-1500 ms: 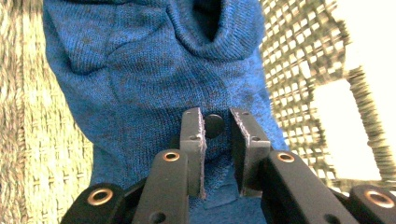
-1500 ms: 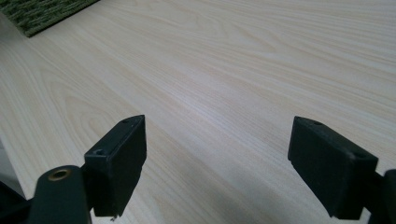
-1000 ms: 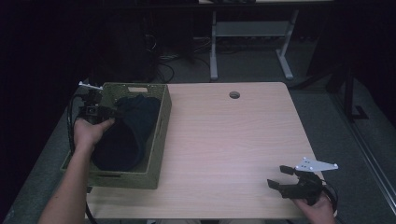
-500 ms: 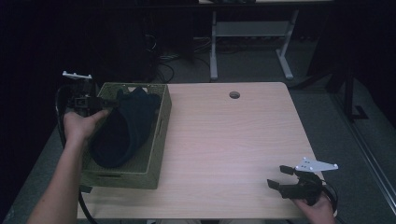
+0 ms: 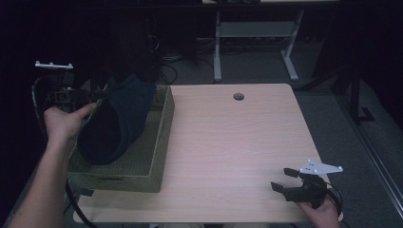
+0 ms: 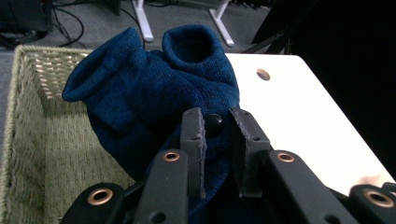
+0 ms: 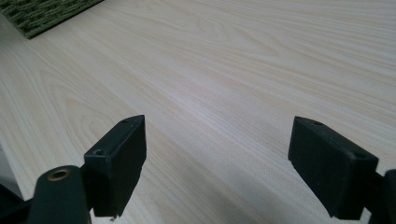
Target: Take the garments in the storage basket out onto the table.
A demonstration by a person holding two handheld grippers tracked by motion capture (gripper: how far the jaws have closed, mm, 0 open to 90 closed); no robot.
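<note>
Left gripper risen, dark blue knit garment drawn up out of woven basket

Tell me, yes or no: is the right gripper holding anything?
No, the right gripper stands wide open over the bare pale wooden table.

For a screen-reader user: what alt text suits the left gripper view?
The left gripper has its fingers shut on a dark blue knitted garment, held above a woven basket. A pale wooden table lies beyond.
</note>
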